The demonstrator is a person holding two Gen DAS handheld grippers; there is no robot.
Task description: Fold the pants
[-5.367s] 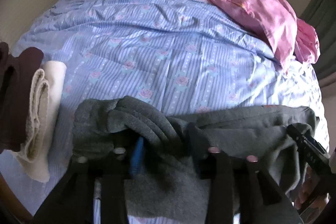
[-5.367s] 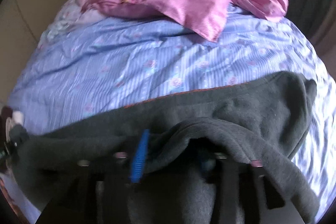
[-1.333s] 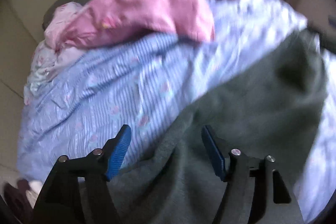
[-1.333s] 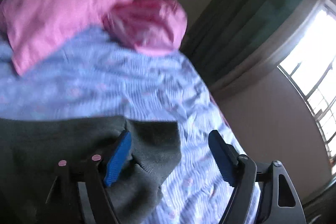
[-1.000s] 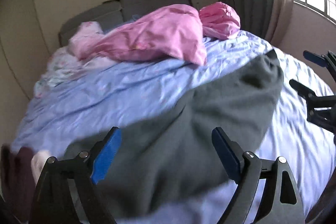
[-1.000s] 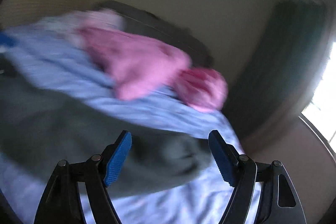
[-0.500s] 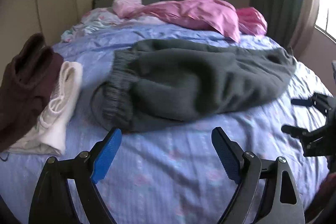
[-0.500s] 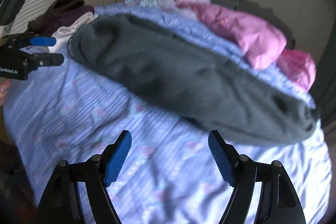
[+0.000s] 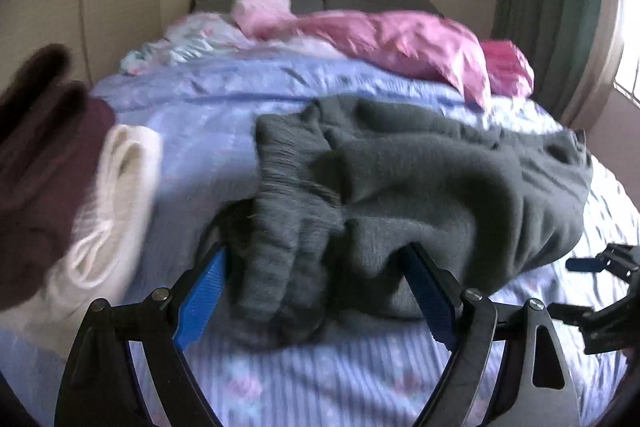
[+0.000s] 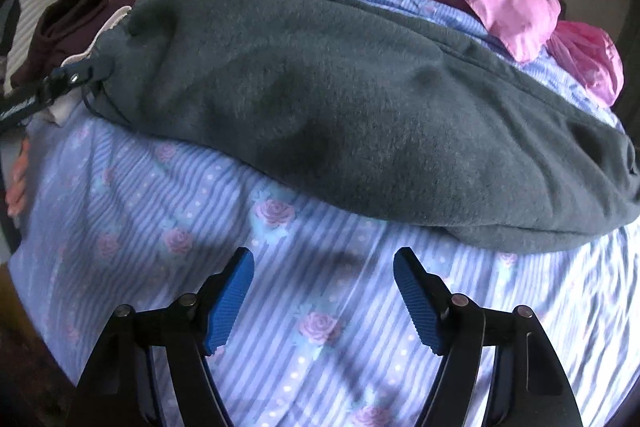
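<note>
The grey fleece pants (image 9: 432,179) lie folded lengthwise across the blue striped bedspread (image 9: 208,107). Their ribbed waistband end (image 9: 288,227) is bunched between the open fingers of my left gripper (image 9: 316,291), which straddles it without pinching. In the right wrist view the pants (image 10: 320,87) stretch from upper left to right, and my right gripper (image 10: 324,299) is open and empty over bare bedspread (image 10: 280,307), a short way in front of the pants' near edge. The left gripper (image 10: 76,77) shows there at the waistband end.
A folded dark maroon garment (image 9: 36,155) and a folded cream one (image 9: 112,203) lie at the left of the bed. Pink bedding (image 9: 400,43) and a pink pillow (image 9: 508,71) lie at the head. Green curtain (image 9: 548,3) and a window are at the right.
Both grippers let go of the pants, which were laid out on the bed. In the last half second my left gripper moved forward onto the waistband end and my right gripper came closer to the pants.
</note>
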